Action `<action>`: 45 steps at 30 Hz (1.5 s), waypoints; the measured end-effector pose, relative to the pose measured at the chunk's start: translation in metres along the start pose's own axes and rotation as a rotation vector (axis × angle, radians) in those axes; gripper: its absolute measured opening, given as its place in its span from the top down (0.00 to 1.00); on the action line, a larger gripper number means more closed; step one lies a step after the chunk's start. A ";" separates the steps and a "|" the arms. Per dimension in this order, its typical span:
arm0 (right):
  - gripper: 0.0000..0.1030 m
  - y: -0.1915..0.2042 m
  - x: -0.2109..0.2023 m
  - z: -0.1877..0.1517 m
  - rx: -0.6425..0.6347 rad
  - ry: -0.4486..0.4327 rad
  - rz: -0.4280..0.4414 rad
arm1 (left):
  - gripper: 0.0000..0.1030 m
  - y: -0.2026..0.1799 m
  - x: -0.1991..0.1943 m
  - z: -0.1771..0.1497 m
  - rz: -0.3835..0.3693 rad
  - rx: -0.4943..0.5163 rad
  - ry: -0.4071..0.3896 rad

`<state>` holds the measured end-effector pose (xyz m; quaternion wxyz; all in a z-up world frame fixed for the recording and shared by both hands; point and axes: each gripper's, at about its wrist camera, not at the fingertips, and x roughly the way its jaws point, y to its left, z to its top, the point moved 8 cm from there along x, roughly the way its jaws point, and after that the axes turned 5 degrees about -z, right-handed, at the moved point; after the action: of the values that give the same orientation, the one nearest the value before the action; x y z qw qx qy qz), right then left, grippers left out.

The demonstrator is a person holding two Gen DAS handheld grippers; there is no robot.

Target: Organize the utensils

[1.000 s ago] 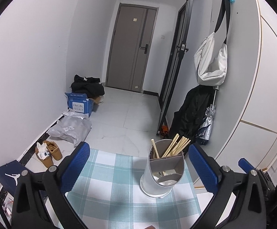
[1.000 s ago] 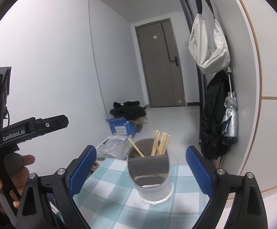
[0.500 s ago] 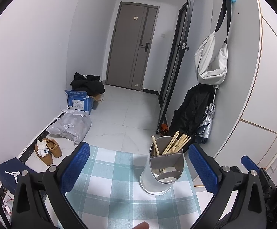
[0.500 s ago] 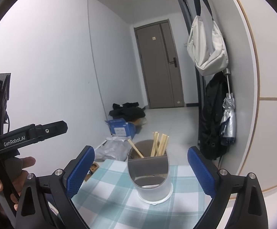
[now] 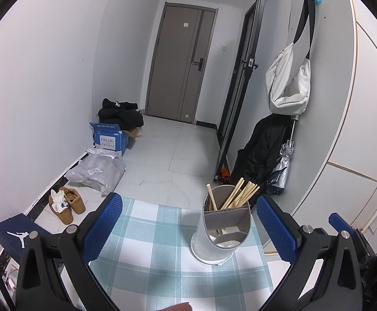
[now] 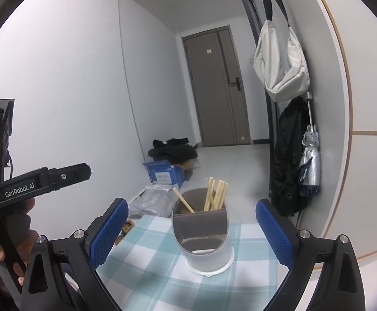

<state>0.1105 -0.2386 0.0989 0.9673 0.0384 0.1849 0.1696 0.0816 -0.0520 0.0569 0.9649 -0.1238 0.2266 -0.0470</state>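
We hold both grippers, left gripper [image 5: 188, 228] and right gripper [image 6: 192, 230], fingers spread empty, facing the upright white cylindrical utensil holder [image 6: 205, 235] of wooden chopsticks [image 6: 215, 194], nearer our right.

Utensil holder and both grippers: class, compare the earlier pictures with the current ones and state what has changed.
Almost nothing. Both views shift only slightly, and a fingertip has crept in at the bottom edge of the left view. The utensil holder stays upright on the checked cloth with its chopsticks inside; the left gripper and right gripper remain open and empty.

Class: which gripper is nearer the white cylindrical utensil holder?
Right, narrowly. The right gripper frames the white cylindrical utensil holder centrally; the left gripper has it off right.
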 end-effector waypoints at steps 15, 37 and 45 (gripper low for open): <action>0.03 -0.005 -0.002 -0.003 0.010 0.008 -0.008 | 0.01 -0.001 0.008 -0.006 -0.016 -0.024 0.040; 0.02 -0.007 -0.001 -0.005 0.027 0.012 -0.004 | 0.01 0.003 0.011 -0.009 0.018 -0.029 0.041; 0.01 -0.008 -0.001 -0.006 0.034 0.013 -0.002 | 0.01 0.004 0.008 -0.008 0.042 -0.020 0.020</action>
<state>0.1102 -0.2463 0.0921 0.9654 0.0535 0.1939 0.1659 0.0857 -0.0508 0.0457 0.9621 -0.1283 0.2392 -0.0255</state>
